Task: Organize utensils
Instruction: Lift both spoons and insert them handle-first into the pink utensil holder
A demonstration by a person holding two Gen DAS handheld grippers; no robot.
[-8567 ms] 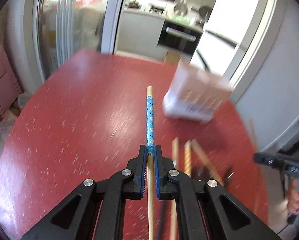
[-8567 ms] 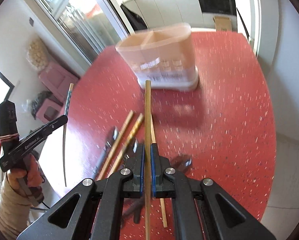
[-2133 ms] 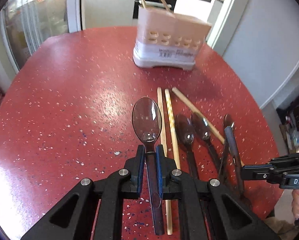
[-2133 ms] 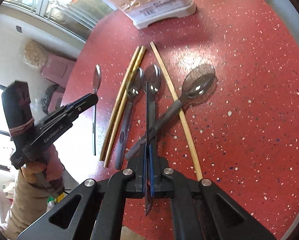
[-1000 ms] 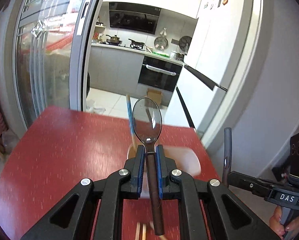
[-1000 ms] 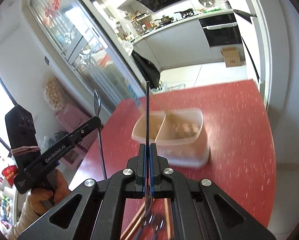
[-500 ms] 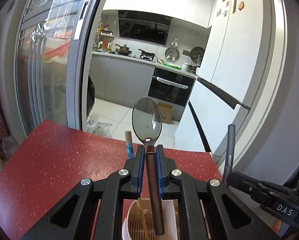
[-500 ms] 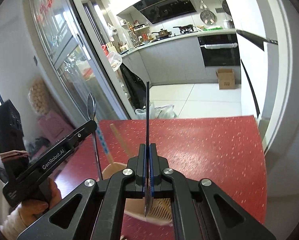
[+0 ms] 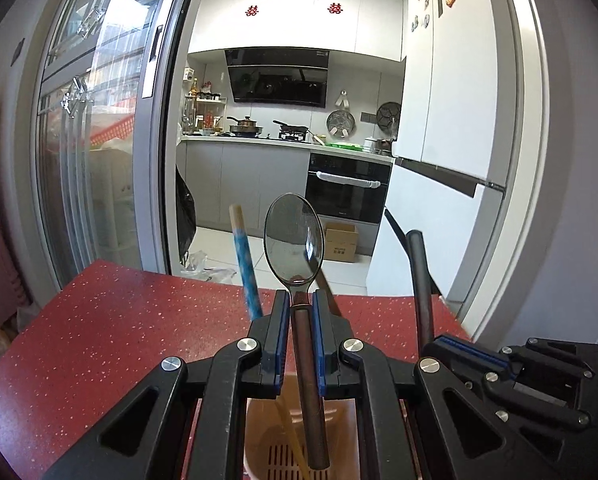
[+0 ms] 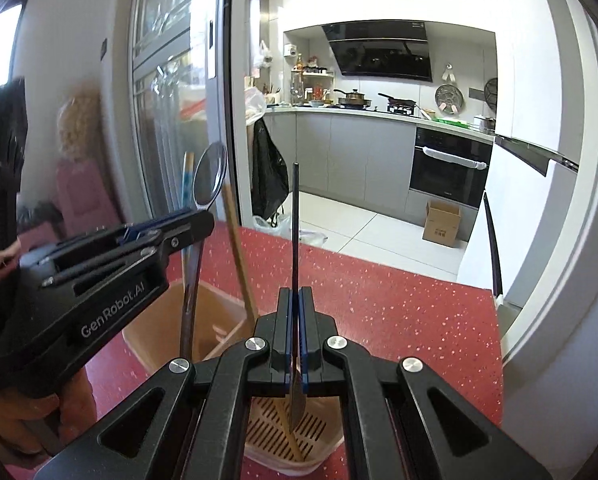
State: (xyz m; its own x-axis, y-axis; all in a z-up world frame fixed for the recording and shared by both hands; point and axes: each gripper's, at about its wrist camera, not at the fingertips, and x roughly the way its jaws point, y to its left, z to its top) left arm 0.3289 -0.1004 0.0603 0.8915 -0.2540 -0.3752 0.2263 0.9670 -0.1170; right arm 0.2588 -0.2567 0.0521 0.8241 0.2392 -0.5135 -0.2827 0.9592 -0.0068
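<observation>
Over the red table [image 9: 119,320], left tongs [image 9: 301,320] pinch a spoon [image 9: 294,240]; right tongs [image 10: 295,316] pinch another spoon [image 10: 295,224], edge-on.

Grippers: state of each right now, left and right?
Left gripper: closed on the spoon, bowl up, handle down over the utensil holder.
Right gripper: closed on a second spoon, seen edge-on, bowl end down over the holder.

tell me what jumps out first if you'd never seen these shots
The big spoon stands upright in the middle of the left wrist view, its handle clamped in the left gripper right over the beige utensil holder. In the right wrist view the right gripper pinches a second dark utensil above the holder's slotted compartment, with the red table beneath.
</observation>
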